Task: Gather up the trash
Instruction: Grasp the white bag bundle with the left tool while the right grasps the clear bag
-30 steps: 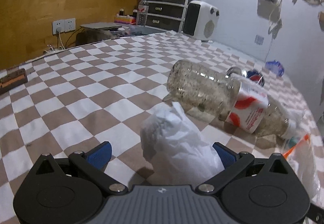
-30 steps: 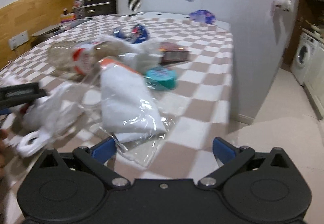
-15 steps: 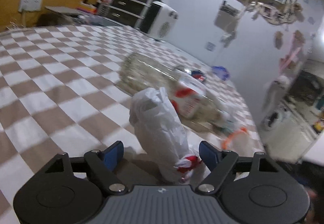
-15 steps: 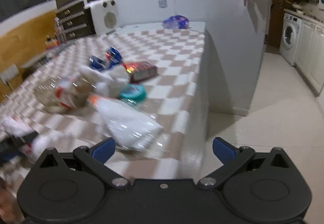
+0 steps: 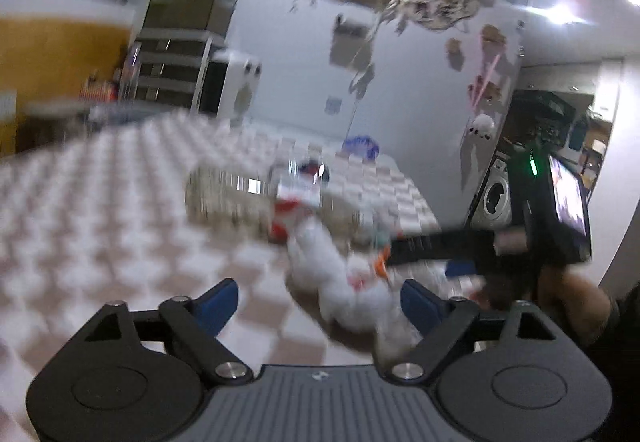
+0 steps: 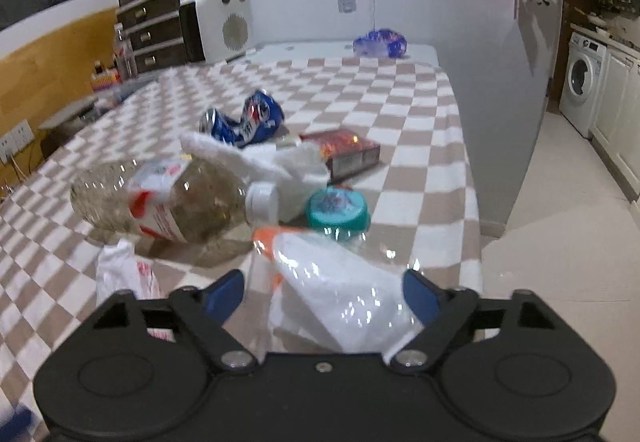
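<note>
Trash lies on a checkered tablecloth [image 6: 400, 114]. In the right wrist view my right gripper [image 6: 322, 288] is open, with a clear plastic bag [image 6: 340, 282] holding white stuff between its jaws. Beyond lie a plastic bottle [image 6: 160, 198], a crumpled white bag [image 6: 120, 274], a teal lid [image 6: 336, 206], a crushed blue can [image 6: 244, 120], white tissue [image 6: 272, 162] and a red box [image 6: 344, 152]. The left wrist view is blurred: my left gripper [image 5: 320, 300] is open around the white bag [image 5: 336, 282], the bottle [image 5: 248, 198] behind it.
The table's right edge drops to a tiled floor [image 6: 560, 242] with a washing machine [image 6: 580, 82] beyond. A white heater [image 6: 220, 24] and drawers [image 6: 156, 30] stand at the back. A blue bag [image 6: 380, 42] lies at the far edge. The right gripper's body [image 5: 500, 242] shows in the left view.
The left gripper has swung right and tilted up, the white bag still between its open jaws. The right gripper has come back low over the table onto the clear bag.
</note>
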